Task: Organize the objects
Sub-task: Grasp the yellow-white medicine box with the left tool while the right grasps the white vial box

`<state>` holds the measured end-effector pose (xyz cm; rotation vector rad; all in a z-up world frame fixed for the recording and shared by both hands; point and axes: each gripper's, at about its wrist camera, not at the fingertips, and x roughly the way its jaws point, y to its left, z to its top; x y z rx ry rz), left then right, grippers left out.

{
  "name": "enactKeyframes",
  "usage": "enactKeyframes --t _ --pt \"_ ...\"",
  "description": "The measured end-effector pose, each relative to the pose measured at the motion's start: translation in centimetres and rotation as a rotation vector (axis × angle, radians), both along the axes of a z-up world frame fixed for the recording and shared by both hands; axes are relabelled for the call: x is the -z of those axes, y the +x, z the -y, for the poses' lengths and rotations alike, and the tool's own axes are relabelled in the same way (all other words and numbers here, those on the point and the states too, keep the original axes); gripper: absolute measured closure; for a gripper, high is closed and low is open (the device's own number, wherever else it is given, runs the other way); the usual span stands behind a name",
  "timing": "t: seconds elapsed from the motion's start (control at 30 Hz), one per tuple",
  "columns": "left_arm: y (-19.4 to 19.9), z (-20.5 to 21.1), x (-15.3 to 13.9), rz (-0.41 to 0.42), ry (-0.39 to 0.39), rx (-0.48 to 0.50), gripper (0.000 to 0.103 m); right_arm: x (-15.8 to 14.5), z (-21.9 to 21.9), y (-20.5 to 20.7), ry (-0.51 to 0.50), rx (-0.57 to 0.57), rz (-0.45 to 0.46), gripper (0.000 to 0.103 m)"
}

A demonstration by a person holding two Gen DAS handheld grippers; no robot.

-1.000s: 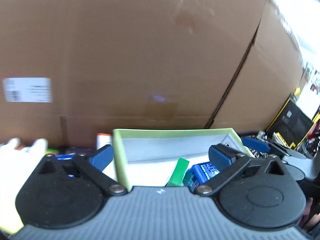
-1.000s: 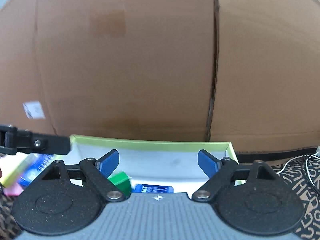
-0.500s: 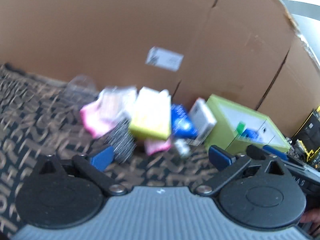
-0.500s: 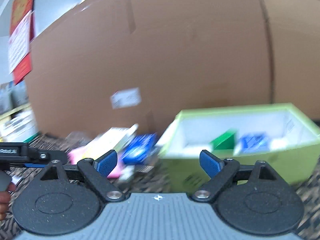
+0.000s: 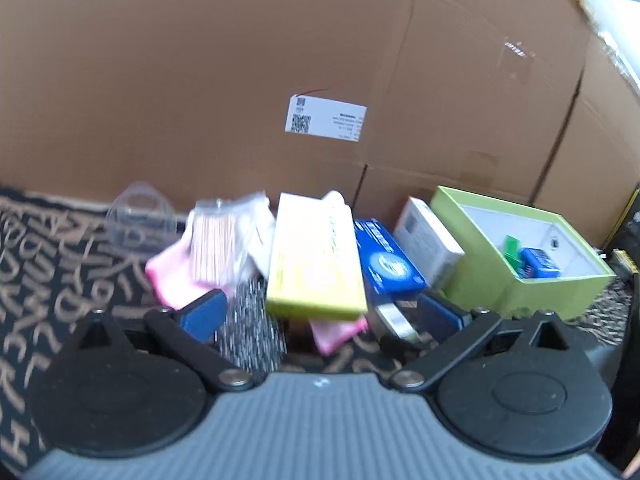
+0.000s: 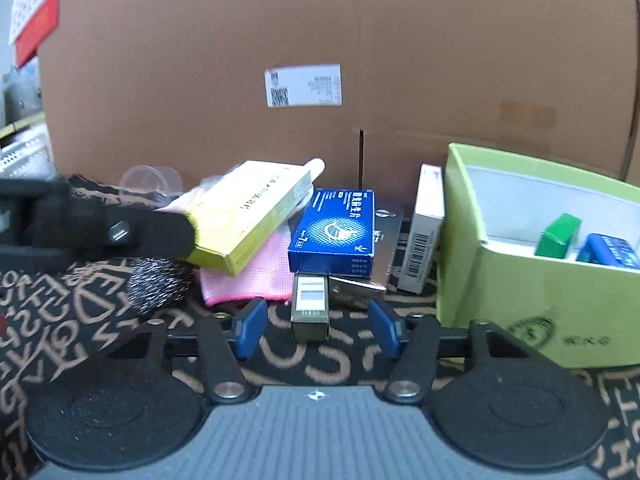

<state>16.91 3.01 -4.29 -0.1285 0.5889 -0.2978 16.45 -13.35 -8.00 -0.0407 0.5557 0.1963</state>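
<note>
Closing my right gripper point(image 6: 318, 330) around the small olive rectangular box point(image 6: 310, 307) lying between its pads, not yet pinched, I next must lift it into the lime-green cardboard box point(image 6: 532, 292); left gripper point(image 5: 320, 316) spread, empty.

1. The tablecloth point(image 6: 80, 320) is black with tan letters.
2. The open box point(image 6: 520, 280) is lime green outside, white inside.
3. One carton point(image 6: 248, 216) is yellow, another point(image 6: 336, 232) dark blue.
4. The cloth point(image 6: 256, 276) is pink.
5. The big cardboard box point(image 6: 360, 40) is plain brown.
</note>
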Motion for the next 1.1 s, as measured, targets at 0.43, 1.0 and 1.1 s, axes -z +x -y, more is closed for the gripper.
enactKeyframes --t 0.43,1.0,1.1 --pt "7.4 2.5 2.1 -0.071 0.096 0.010 0.027 1.0 1.5 -2.6 0.035 -0.034 -0.068 0.077" --pt "-7.6 -0.1 2.5 -0.195 0.168 0.208 0.023 1.6 6.0 -11.0 0.055 -0.054 -0.086 0.075" --pt "-7.2 0.0 2.7 -0.185 0.183 0.154 0.012 1.6 5.5 -10.9 0.030 -0.056 -0.067 0.050"
